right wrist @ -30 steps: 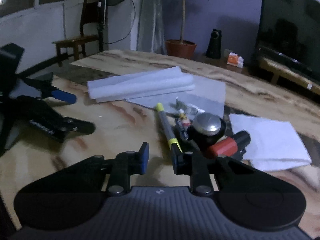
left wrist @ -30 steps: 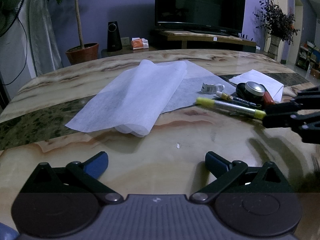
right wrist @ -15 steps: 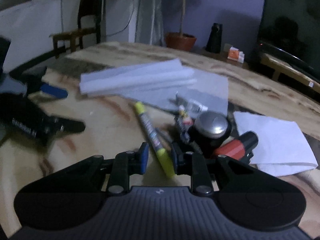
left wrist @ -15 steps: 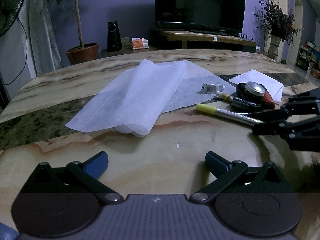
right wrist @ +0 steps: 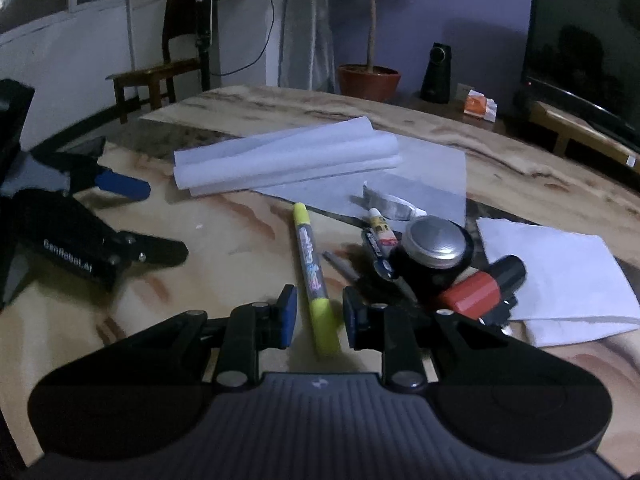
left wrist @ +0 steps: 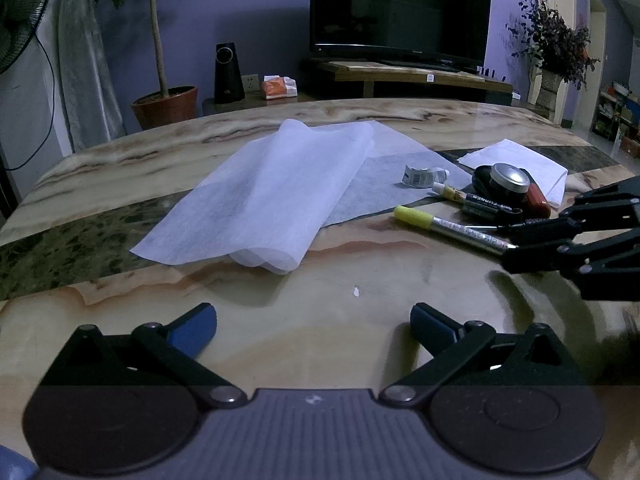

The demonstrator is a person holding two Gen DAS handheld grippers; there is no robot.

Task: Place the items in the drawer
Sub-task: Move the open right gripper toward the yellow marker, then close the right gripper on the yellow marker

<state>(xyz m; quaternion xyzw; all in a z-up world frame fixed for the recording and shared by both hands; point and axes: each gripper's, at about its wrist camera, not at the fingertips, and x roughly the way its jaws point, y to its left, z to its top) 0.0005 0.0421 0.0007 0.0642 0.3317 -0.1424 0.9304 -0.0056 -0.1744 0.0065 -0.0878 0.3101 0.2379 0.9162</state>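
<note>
1. Right gripper (right wrist: pixel 319 315): jaws part-spread, straddling the yellow-capped marker (right wrist: pixel 313 276), pads not pressing (gaps both sides).
2. Marker lies flat on the table (right wrist: pixel 224 240), beside the black jar (right wrist: pixel 434 254).
3. Left gripper (left wrist: pixel 313 326): spread wide, nothing between.

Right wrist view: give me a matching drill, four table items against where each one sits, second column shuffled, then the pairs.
Items
1. yellow-capped silver marker
2. round black jar with a silver metal lid
3. folded white paper napkin
4. rolled stack of thin white tissue sheets

Places
A. far right of the table, behind the red-and-black cylinder
B. back of the table, beyond the marker's far tip
C. near end between the open jaws of the right hand-held gripper, not pinched
D. right of the marker, in the middle of the clutter

Pairs: 1-C, 2-D, 3-A, 4-B
</note>
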